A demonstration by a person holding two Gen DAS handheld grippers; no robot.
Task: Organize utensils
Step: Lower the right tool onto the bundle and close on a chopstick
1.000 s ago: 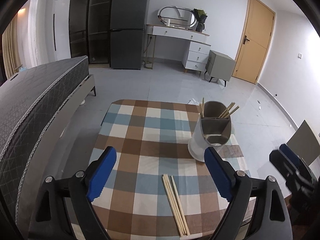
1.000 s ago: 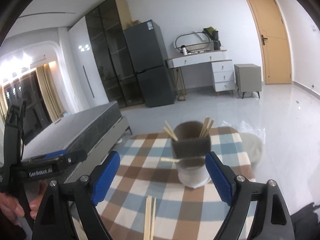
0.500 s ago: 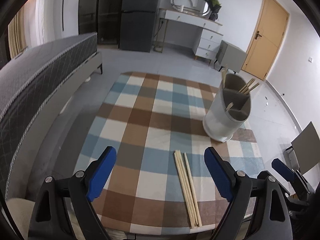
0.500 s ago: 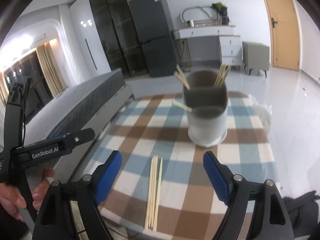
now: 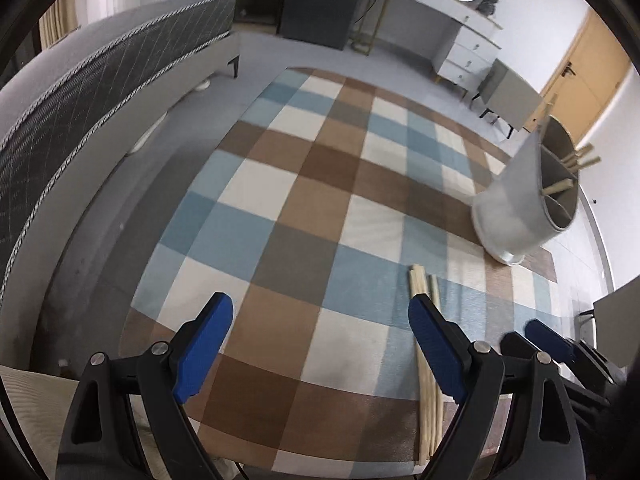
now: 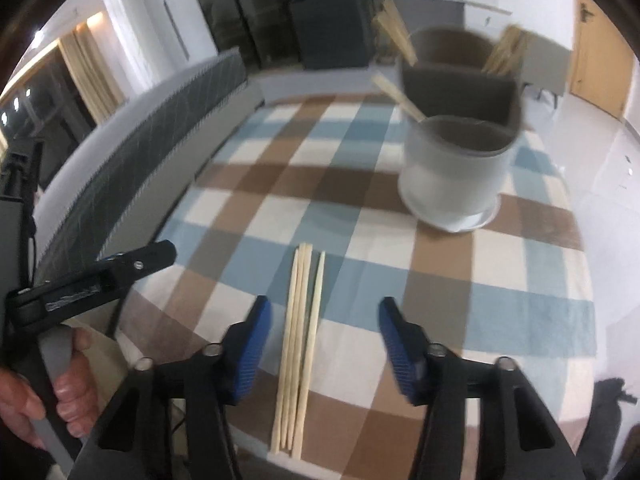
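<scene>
Right tongs (image 6: 324, 332): jaws have just been closing and now stand at a middling gap, straddling the near half of the chopsticks (image 6: 298, 344) without touching them. Nothing is gripped yet.

Left tongs (image 5: 320, 348): jaws wide and empty, poised over bare checked cloth (image 5: 304, 208) to the left of the chopsticks.

Step in hand, as judged: pick up the loose chopsticks for transfer to the holder (image 6: 456, 164).
- Lower the right tongs until both pads flank the whole bundle, then close squarely across it.
- One stick lies slightly apart from the others; gather it in, or it may be left behind or pivot out.
- Grip near mid-length so the bundle does not droop.
- Keep the left tongs clear of the right tongs' path.

Chopsticks: pale wood, thin, lying roughly parallel on the worktop (image 6: 520, 312), near its front edge, pointing toward the holder.

Holder: pale grey, round, divided into compartments, standing further back on the right, well apart from the loose sticks. Several chopsticks already lean inside it.
</scene>
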